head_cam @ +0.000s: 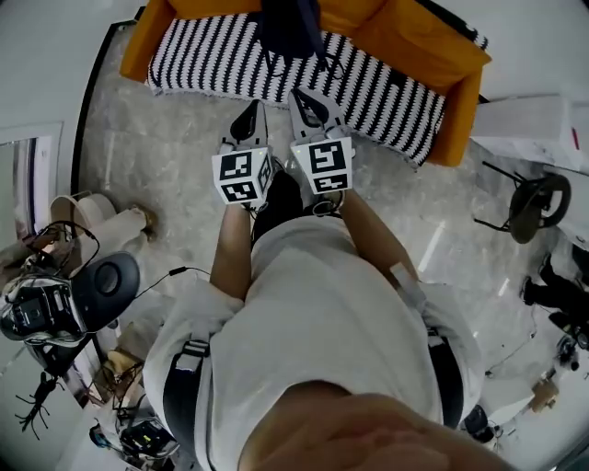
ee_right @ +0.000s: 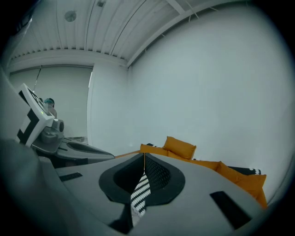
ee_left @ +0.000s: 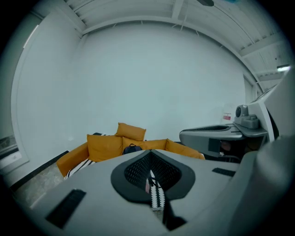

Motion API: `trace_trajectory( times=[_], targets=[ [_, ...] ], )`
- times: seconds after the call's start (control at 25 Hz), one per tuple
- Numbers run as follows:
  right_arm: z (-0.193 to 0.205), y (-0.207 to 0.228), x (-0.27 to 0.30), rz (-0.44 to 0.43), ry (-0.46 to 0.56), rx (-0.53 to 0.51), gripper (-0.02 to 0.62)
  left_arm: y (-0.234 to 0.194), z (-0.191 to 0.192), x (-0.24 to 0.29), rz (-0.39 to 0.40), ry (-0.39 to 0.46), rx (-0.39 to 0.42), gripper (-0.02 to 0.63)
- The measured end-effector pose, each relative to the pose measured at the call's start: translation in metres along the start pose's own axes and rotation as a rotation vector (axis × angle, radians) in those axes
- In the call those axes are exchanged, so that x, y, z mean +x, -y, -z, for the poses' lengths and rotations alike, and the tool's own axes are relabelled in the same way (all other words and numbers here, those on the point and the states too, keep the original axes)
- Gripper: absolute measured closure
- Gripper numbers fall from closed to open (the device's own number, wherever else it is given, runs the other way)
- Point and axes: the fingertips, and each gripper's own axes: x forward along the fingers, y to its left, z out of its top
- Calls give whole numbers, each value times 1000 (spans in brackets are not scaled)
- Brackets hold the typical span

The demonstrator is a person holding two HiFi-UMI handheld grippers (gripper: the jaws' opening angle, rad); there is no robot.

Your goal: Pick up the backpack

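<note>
Left tool [head_cam: 248, 121]: jaws pressed together with nothing between them; tips angled slightly downward, aimed at the seat ahead.
Right tool [head_cam: 312, 105]: also clenched on nothing; held just beside the left tool and roughly parallel to it.
Floor [head_cam: 156, 175]: pale stone, directly below both tools; a narrow strip of it separates the tips from the furniture ahead.
Sofa [head_cam: 414, 41]: orange, straight ahead of both tools, its seat under a striped cover [head_cam: 212, 60] in black and white.
Backpack [head_cam: 290, 26]: dark, resting on the sofa seat against the back cushions, ahead of the two tools and apart from both; also visible just above the closed left jaws in the left gripper view [ee_left: 132, 148].
Handling (judged): soft fabric shell, likely to sag and fold when lifted; its weight depends on contents no view reveals. It is not fragile, and woven cloth should not slip between the pads.
Where to take hold (judged): the top carry loop or a shoulder strap near its upper seam, thin enough for the jaws to close around. Neither can be made out from here.
Before gripping (judged): both tools must open first; pinching only loose cloth risks the load swinging.
</note>
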Motion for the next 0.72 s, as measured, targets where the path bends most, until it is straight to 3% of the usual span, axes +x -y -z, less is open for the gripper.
trace_trajectory(
  times=[0.44, 0.72],
  targets=[
    [-23, 0, 110, 104, -45, 14, 557, -87, -29, 69, 107, -23, 26, 594],
    [-10, 19, 145, 145, -85, 29, 557, -102, -20, 104, 146, -60, 24, 594]
  ],
)
